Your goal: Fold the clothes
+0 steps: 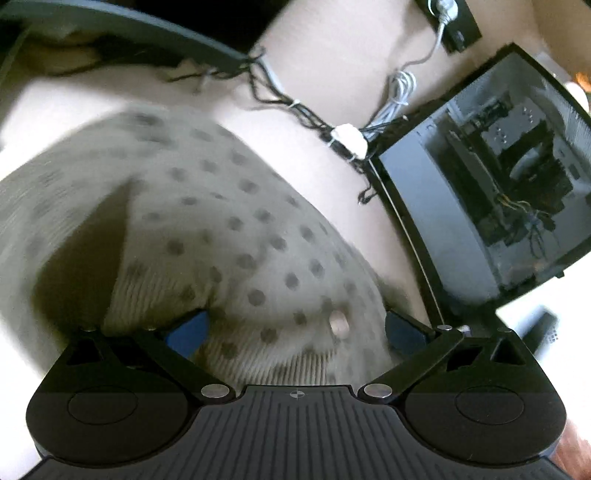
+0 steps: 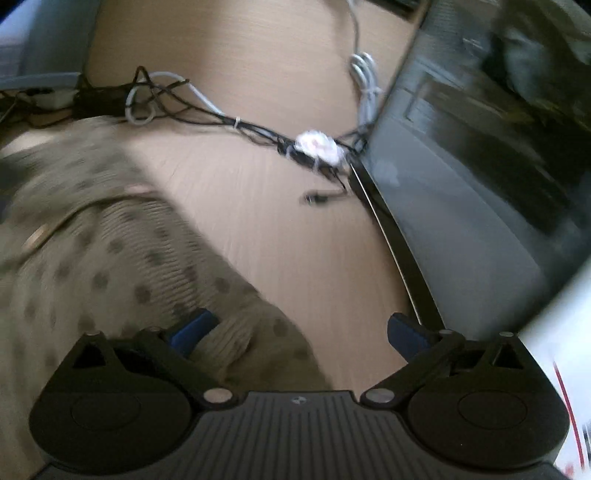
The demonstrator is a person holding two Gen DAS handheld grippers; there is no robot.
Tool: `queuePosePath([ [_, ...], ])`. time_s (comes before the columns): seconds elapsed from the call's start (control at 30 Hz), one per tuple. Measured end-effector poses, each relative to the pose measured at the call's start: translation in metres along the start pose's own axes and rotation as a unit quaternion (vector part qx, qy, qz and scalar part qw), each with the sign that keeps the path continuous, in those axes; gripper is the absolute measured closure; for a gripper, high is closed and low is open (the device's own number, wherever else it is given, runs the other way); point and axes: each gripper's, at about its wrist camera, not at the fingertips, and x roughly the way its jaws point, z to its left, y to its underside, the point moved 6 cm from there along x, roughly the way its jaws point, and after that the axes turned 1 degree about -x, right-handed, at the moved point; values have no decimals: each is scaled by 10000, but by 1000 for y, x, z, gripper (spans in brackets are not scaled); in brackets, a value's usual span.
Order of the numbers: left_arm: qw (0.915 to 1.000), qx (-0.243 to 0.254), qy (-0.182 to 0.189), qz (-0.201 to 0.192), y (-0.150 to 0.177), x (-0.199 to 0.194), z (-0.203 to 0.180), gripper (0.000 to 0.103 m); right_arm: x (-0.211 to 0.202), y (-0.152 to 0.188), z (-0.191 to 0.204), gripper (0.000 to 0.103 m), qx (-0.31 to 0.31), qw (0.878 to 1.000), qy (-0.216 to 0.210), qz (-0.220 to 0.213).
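Observation:
A beige knit garment [image 1: 207, 221] with dark polka dots and a ribbed hem lies bunched on a light wooden table [image 1: 332, 74]. My left gripper [image 1: 295, 328] is open right over it, its blue fingertips [image 1: 188, 328] spread wide, and cloth with a pale button [image 1: 339, 322] fills the gap between them. In the right wrist view the same garment [image 2: 110, 258] covers the left half. My right gripper [image 2: 299, 330] is open at the garment's ribbed edge; its left fingertip [image 2: 195, 326] touches the cloth, the right one hovers over bare table. Both views are motion-blurred.
A black computer case with a glass side panel [image 1: 498, 184] stands on the right, close to both grippers [image 2: 480, 184]. Tangled black and white cables [image 1: 332, 125] with a white connector [image 2: 317, 144] run across the table behind the garment. A dark monitor base [image 1: 129, 22] sits at the far left.

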Motion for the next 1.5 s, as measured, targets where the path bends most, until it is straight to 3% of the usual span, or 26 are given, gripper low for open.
queuePosePath([
  [0.13, 9995, 285, -123, 54, -17, 25, -12, 0, -44, 23, 18, 2, 189, 9950, -948, 263],
  [0.2, 9985, 392, -374, 1, -16, 20, -15, 0, -62, 25, 30, 2, 369, 9765, -2075, 452],
  [0.27, 9976, 401, -554, -140, -13, 6, -22, 0, -80, 20, 28, 1, 410, 9666, -2510, 309],
  [0.37, 9980, 460, -68, -435, 8, -31, -43, 0, -93, 7, 7, 0, 248, 9725, -2313, -132],
  [0.47, 9968, 642, 333, -338, 40, -40, -63, 0, -85, -8, -10, 0, 190, 9801, -1956, -279],
  [0.5, 9966, 746, 213, -289, 49, -35, -67, 0, -80, -13, -14, 0, 189, 9826, -1820, -305],
  [0.57, 9959, 794, -363, -254, 59, -22, -61, 0, -72, -28, -17, 0, 234, 9847, -1674, -425],
  [0.67, 9957, 132, -905, -138, 67, -17, -29, 0, -56, -51, -5, 0, 227, 9867, -1529, -508],
  [0.73, 9964, -125, -803, -255, 70, -33, -22, 0, -38, -61, 11, 0, 135, 9888, -1422, -433],
  [0.87, 9915, -87, -1105, -679, 70, -70, -24, 0, 3, -58, 52, 0, -532, 9922, -1127, 15],
  [1.0, 9851, -110, -1413, -978, 72, -96, -27, 0, -1, -57, 70, 0, -1041, 9911, -786, -251],
  [1.1, 9835, -66, -1564, -903, 88, -108, -29, 0, 0, -56, 75, 0, -1235, 9891, -728, -327],
  [1.23, 9875, -11, -1481, -532, 118, -114, -34, 0, 3, -55, 72, 0, -1101, 9899, -844, -278],
  [1.37, 9963, -381, -763, -42, 157, -120, -36, 0, 1, -52, 73, 0, -1109, 9898, -820, -364],
  [1.5, 9980, -562, -129, 249, 194, -130, -37, 0, 1, -50, 74, 0, -1117, 9895, -803, -436],
])
